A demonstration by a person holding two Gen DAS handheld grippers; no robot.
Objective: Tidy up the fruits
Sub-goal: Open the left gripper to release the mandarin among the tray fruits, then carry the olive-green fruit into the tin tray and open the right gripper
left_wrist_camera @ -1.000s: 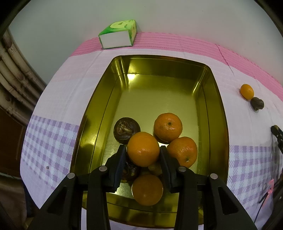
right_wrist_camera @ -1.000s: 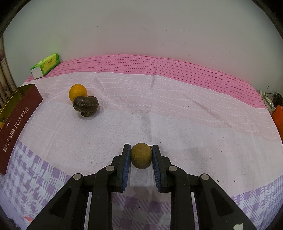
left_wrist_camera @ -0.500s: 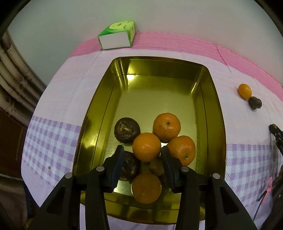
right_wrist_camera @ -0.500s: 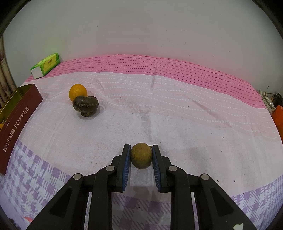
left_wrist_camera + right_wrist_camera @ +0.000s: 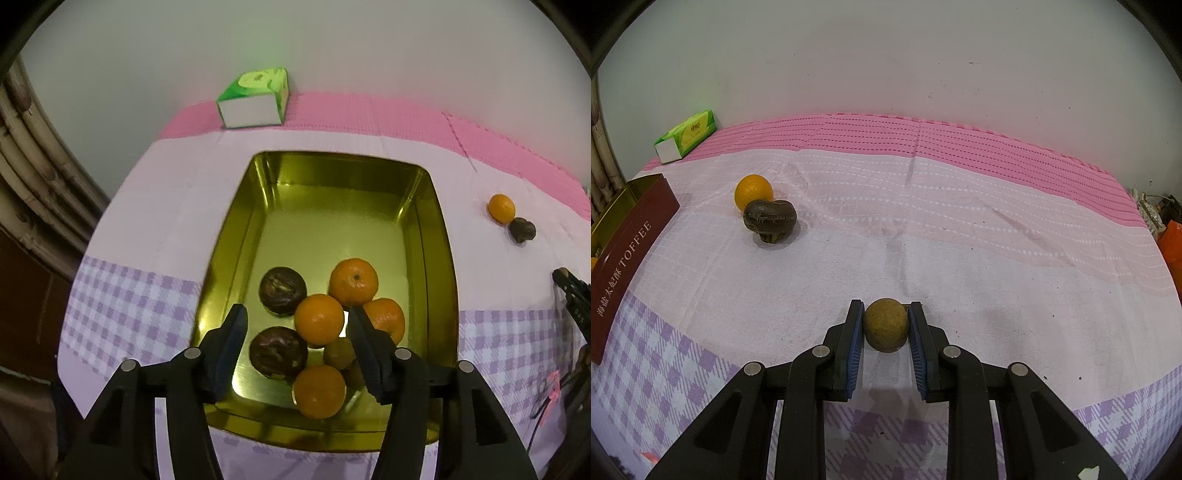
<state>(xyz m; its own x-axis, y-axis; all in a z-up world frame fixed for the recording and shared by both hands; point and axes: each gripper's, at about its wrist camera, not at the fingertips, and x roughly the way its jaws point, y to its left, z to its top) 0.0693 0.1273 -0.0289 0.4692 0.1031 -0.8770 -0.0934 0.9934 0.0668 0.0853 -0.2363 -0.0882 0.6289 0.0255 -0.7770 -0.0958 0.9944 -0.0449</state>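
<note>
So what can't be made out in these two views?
- Left wrist view: small brownish fruits in the gold tin are half hidden by the oranges and the left claw; their count is unclear.
- Left wrist view: the right claw is cut off by the right edge.
- Right wrist view: the tin is cropped at the left edge, its contents unseen.
- Right wrist view: the underside of the round brown fruit in the right claw is hidden.

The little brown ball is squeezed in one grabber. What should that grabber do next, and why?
Probably lift the brown fruit and carry it toward the tin. The right gripper is shut on it, and it looks to be resting on the cloth. The left gripper has just been opening, with nothing pressed between its pads, above the oranges in the tin, so there is room.
</note>
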